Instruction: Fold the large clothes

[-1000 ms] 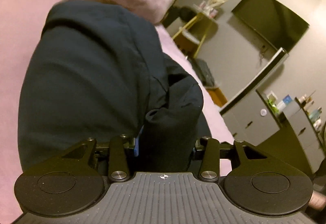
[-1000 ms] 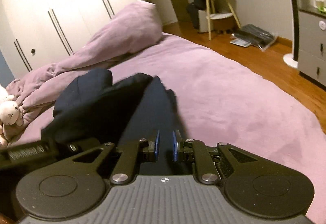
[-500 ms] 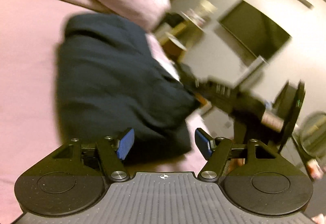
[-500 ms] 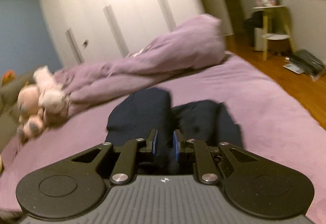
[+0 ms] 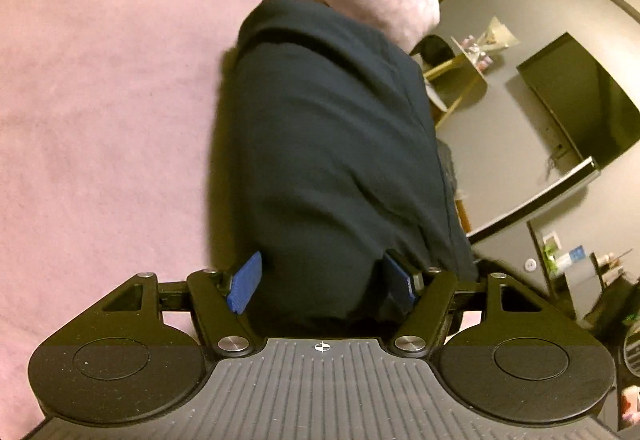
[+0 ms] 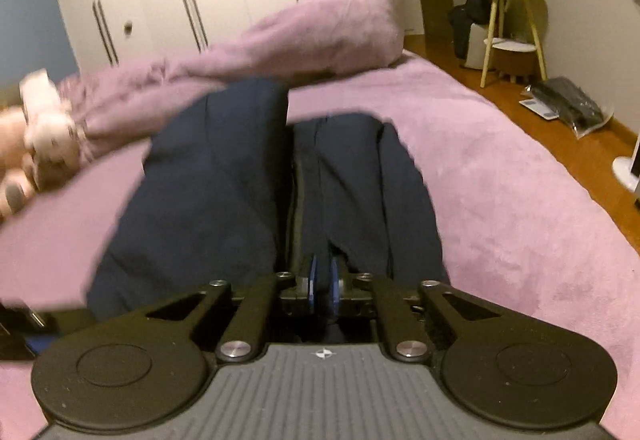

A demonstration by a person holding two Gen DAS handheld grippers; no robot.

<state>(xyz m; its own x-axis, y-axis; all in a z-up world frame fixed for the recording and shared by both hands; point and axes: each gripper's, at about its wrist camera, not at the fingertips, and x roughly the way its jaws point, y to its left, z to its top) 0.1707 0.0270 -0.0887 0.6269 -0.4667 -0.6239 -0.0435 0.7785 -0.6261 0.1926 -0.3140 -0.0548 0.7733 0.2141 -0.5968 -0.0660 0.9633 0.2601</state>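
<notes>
Lying folded on the purple bed point(image 6: 500, 176) beside a rumpled purple duvet point(image 6: 304, 36), the dark navy garment point(image 5: 332, 160) sits between the spread pads of the left gripper point(image 5: 324, 282), while the right gripper point(image 6: 323, 282) pinches a fold of it.

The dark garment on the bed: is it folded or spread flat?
Folded. The dark garment lies bunched in overlapping layers on the purple bed; right tongs pinch one fold.
</notes>
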